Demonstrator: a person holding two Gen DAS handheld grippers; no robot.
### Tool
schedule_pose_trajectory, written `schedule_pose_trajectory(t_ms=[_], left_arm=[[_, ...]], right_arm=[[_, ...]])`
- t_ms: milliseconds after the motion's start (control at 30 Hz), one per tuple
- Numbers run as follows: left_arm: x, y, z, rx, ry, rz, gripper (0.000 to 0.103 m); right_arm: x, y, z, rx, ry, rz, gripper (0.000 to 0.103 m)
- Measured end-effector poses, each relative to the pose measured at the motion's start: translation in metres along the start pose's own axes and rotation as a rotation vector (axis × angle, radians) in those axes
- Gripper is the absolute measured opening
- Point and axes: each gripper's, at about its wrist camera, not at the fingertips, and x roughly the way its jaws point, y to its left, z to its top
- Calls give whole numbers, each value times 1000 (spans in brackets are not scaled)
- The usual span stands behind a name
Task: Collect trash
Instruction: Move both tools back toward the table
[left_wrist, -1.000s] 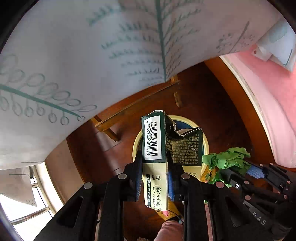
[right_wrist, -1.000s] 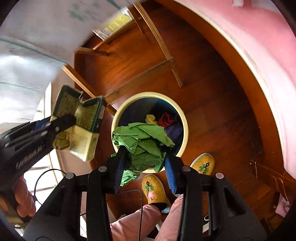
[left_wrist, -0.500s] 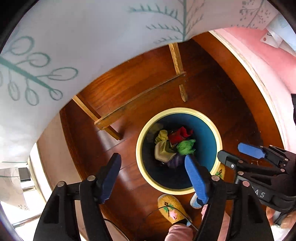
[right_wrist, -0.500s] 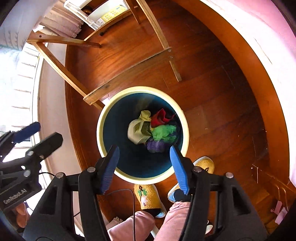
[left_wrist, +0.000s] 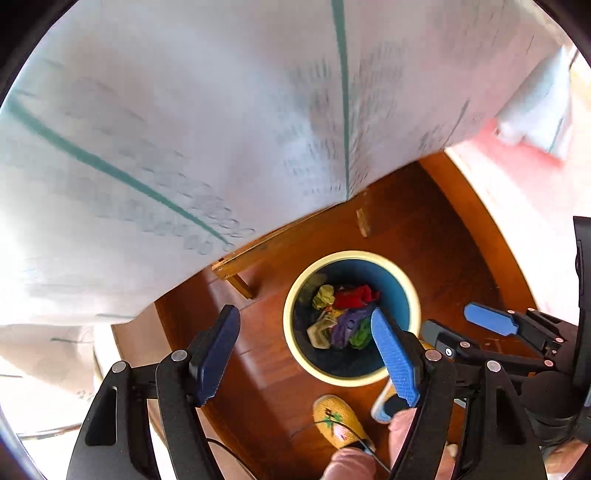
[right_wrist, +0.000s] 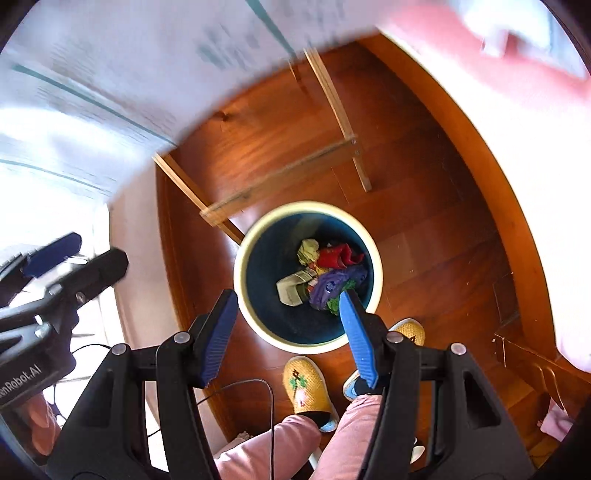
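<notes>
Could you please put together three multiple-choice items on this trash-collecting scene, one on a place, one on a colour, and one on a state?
1. Where does the trash bin stand?
A. On the wooden floor
B. On a table
C. On a chair

2. What colour is the bin's rim?
A. Black
B. Cream
C. Red

3. How do the left tongs and right tongs stand?
A. Both shut on trash
B. Only the left open
C. Both open and empty

Answers: 1 A, floorboards surround the bin on every side. 2 B, a pale cream ring frames the blue inside. 3 C, in each wrist view the blue pads stand apart with nothing between them.
</notes>
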Motion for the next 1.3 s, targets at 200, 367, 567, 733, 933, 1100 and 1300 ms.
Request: schedule_pose_trajectory(t_ms=[200,367,567,733,933,1100,1300], left_arm=[[-82,7,6,58,-42,-10,75],[-154,19,11,47,-97,-30,75],[-230,38,33,23,-213,-18,75],[-279,52,53,-9,-297,-16,75],[-323,64,90,-42,-374,8,75],[-342,71,117,-89,-398,34,75],[-357,70,146,-130,-419,78,75]], right_arm=[[-89,31,1,-7,-110,18,55],[-169,62,2,-45,-218,39,57],[-251,90,12,-101,-335,60,62],[-306,111,31,-163,-418,48,62],[-358,127,61,-219,-491,47,62],[-382,138,89,-277,-524,64,62],[-401,143,124,-353,-539,103,62]])
